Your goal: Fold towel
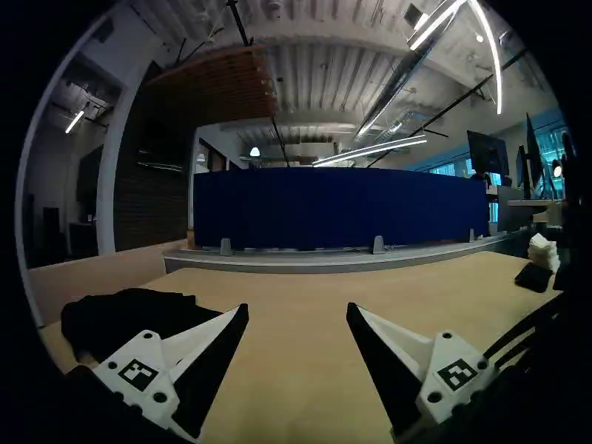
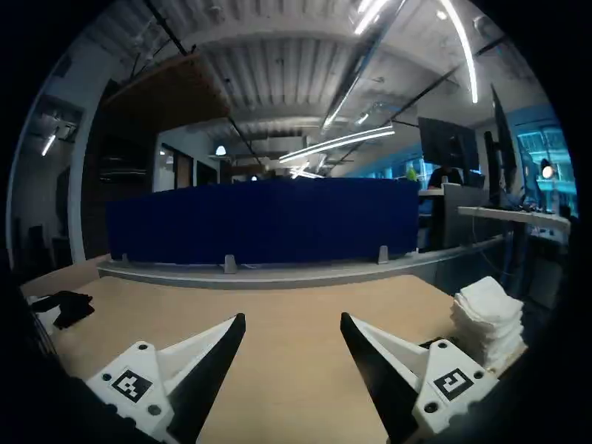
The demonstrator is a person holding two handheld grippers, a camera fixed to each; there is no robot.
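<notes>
now | left gripper (image 1: 297, 306) open, empty | right gripper (image 2: 292, 317) open, empty | black cloth heap (image 1: 126, 318) lies left of left gripper, nearer it

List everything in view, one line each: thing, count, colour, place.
table: one, light wood, beneath both grippers
towels: one stack, white, table's right edge
cloth: one pile, black, table's left end
divider: one, blue, along the table's far edge
monitors: several, dark, desks beyond on the right
ceiling lights: several strips, white, overhead
left hand-held gripper: one, white with black fingers, open above the table
right hand-held gripper: one, white with black fingers, open above the table
</notes>
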